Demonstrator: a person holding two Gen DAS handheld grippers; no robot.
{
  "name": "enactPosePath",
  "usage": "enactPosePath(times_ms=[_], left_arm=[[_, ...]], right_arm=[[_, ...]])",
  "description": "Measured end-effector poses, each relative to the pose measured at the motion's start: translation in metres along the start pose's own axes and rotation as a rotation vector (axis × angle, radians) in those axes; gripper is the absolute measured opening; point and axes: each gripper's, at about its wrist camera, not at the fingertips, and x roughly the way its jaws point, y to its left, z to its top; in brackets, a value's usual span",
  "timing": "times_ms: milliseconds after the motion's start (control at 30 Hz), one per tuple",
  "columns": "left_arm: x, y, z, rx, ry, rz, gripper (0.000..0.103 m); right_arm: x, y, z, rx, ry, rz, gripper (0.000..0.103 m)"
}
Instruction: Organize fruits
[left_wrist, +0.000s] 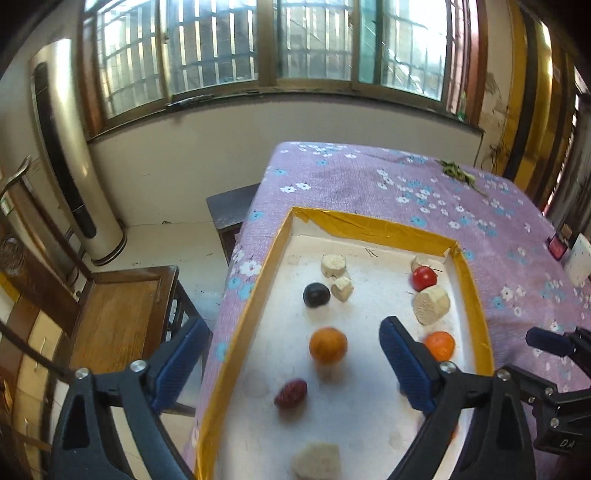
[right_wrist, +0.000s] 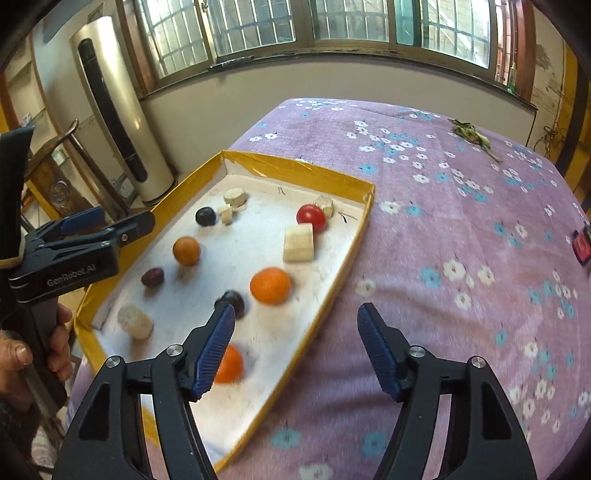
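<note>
Between the tongs: nothing held; left tongs (left_wrist: 291, 354) and right tongs (right_wrist: 295, 347) both spread wide.
Left tongs: over the tray (left_wrist: 476, 295), orange fruit (left_wrist: 328, 346) at 12 o'clock.
Right tongs: straddling the tray's rim at 3 o'clock.
Fruits: oranges, red tomato (right_wrist: 311, 218), dark plums, a reddish date (left_wrist: 291, 393); round, glossy, loose among pale foam blocks.
Progress: judged barely begun; no grouping evident.
Worktop (right_wrist: 461, 229): purple floral cloth.

A table under a purple flowered cloth (right_wrist: 443, 229) carries a yellow-rimmed white tray (right_wrist: 364, 218) near its left edge and a green leafy sprig (right_wrist: 471, 133) at the far side.
</note>
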Motion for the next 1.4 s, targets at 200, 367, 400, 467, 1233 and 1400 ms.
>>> enactPosePath(times_ms=[200, 367, 400, 467, 1233, 1400], left_arm=[[-0.040, -0.009, -0.034, -0.081, -0.056, 0.048, 0.103], [-0.061, -0.025, -0.061, -0.133, -0.071, 0.099, 0.103], [-0.064, -0.028, -0.067, -0.147, -0.060, 0.106, 0.103], [-0.066, -0.033, -0.078, -0.173, -0.030, 0.100, 0.103], [-0.118, -0.047, -0.114, -0.211, -0.107, 0.227, 0.103], [-0.119, -0.040, -0.115, -0.235, -0.105, 0.159, 0.103]], right_arm=[[-0.029, -0.002, -0.034, -0.011, -0.014, -0.012, 0.072], [-0.052, -0.009, -0.059, -0.040, -0.048, -0.058, 0.083], [-0.056, -0.011, -0.063, -0.052, -0.056, -0.070, 0.083], [-0.065, -0.015, -0.069, -0.070, -0.074, -0.084, 0.083], [-0.096, -0.014, -0.095, -0.089, -0.134, -0.135, 0.094], [-0.095, -0.002, -0.097, -0.106, -0.137, -0.152, 0.094]])
